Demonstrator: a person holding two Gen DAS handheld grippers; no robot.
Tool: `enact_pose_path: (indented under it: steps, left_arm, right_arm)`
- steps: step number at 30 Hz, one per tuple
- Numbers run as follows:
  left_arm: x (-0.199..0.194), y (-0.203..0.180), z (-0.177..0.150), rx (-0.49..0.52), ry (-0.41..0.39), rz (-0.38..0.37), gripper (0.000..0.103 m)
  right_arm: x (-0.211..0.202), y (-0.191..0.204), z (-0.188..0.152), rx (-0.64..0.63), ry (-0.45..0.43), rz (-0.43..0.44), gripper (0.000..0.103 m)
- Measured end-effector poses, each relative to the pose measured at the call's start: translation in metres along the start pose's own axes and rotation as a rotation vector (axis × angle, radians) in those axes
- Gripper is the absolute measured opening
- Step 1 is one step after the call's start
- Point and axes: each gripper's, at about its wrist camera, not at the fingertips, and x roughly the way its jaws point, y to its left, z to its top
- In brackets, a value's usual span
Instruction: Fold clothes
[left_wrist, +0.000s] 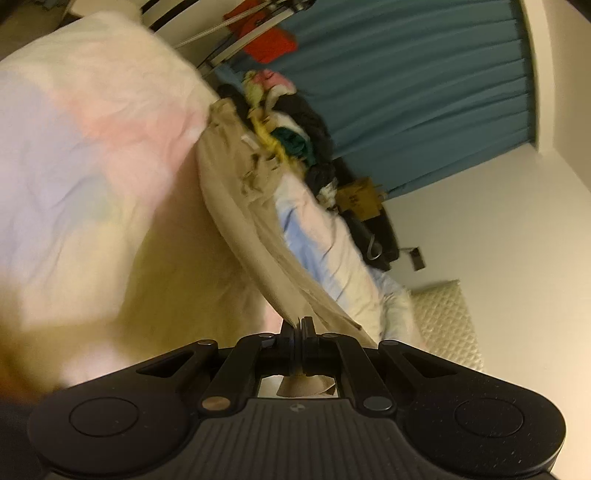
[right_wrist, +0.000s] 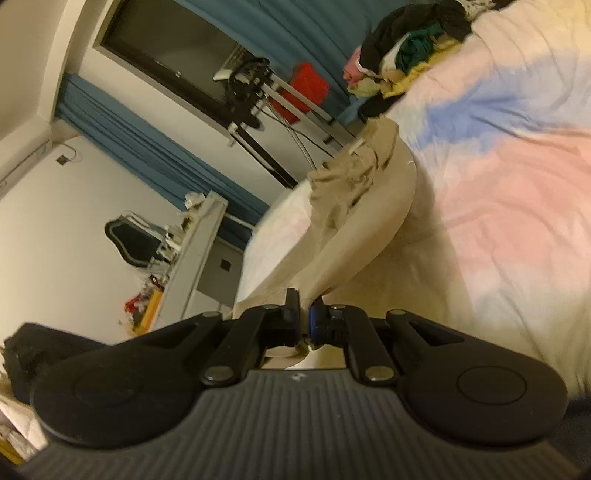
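Observation:
A pair of beige trousers (left_wrist: 240, 192) stretches from my left gripper (left_wrist: 297, 325) up across the pastel bed cover (left_wrist: 85, 155); its waistband lies at the far end by a clothes pile. The left gripper is shut on one trouser end. In the right wrist view the same trousers (right_wrist: 354, 206) run from my right gripper (right_wrist: 303, 314) up to their crumpled waistband. The right gripper is shut on the other trouser end, with fabric bunched between the fingers. Both views are tilted and blurred.
A pile of mixed clothes (left_wrist: 288, 125) sits at the far end of the bed and also shows in the right wrist view (right_wrist: 406, 48). Blue curtains (left_wrist: 424, 92), a metal rack with a red cloth (right_wrist: 306, 92), a shelf (right_wrist: 192, 251) and white walls surround the bed.

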Motion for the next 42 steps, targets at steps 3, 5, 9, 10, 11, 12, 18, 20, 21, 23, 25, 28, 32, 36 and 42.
enact_pose_path:
  steps: [3, 5, 9, 10, 11, 12, 18, 20, 21, 23, 25, 28, 32, 36, 42]
  left_arm:
    - [0.001, 0.020, -0.033, -0.031, 0.038, 0.032, 0.003]
    - [0.003, 0.031, -0.047, -0.048, 0.050, 0.042, 0.003]
    - [0.005, 0.032, -0.048, -0.043, 0.020, 0.031, 0.003]
    - [0.007, 0.031, -0.044, -0.047, 0.017, 0.024, 0.003]
    - [0.011, 0.031, -0.039, -0.046, 0.016, 0.018, 0.003]
    - [0.014, 0.029, -0.031, -0.041, 0.013, 0.015, 0.003]
    - [0.051, 0.010, 0.032, 0.011, -0.021, 0.045, 0.003]
    - [0.072, 0.006, 0.058, 0.034, -0.030, 0.076, 0.003]
    - [0.083, 0.004, 0.071, 0.045, -0.034, 0.091, 0.003]
    - [0.105, 0.001, 0.097, 0.074, -0.048, 0.127, 0.003]
    - [0.132, -0.001, 0.124, 0.130, -0.084, 0.187, 0.003]
    - [0.173, 0.011, 0.159, 0.151, -0.104, 0.253, 0.003]
    - [0.223, 0.027, 0.192, 0.197, -0.105, 0.298, 0.003]
    - [0.265, 0.058, 0.212, 0.153, -0.101, 0.296, 0.003]
    - [0.307, 0.094, 0.221, 0.155, -0.057, 0.309, 0.004]
  right_arm:
    - [-0.001, -0.011, -0.032, 0.014, 0.025, -0.019, 0.008]
    - [-0.006, -0.023, -0.051, 0.042, 0.035, -0.016, 0.008]
    - [-0.015, -0.029, -0.059, 0.092, -0.006, 0.011, 0.008]
    - [-0.017, -0.028, -0.057, 0.095, -0.022, 0.013, 0.008]
    - [-0.015, -0.028, -0.051, 0.094, -0.032, 0.012, 0.008]
    - [-0.013, -0.028, -0.046, 0.093, -0.043, 0.012, 0.008]
    - [0.014, -0.029, 0.002, 0.083, -0.109, 0.004, 0.008]
    - [0.037, -0.028, 0.025, 0.069, -0.139, -0.010, 0.008]
    - [0.051, -0.027, 0.037, 0.055, -0.159, -0.027, 0.008]
    - [0.083, -0.025, 0.061, 0.020, -0.194, -0.081, 0.008]
    - [0.116, -0.030, 0.082, 0.015, -0.199, -0.116, 0.008]
    - [0.163, -0.045, 0.107, 0.009, -0.193, -0.142, 0.008]
    - [0.210, -0.067, 0.122, -0.052, -0.184, -0.192, 0.008]
    - [0.253, -0.094, 0.134, -0.090, -0.141, -0.248, 0.008]
    - [0.290, -0.127, 0.133, -0.134, -0.072, -0.293, 0.009]
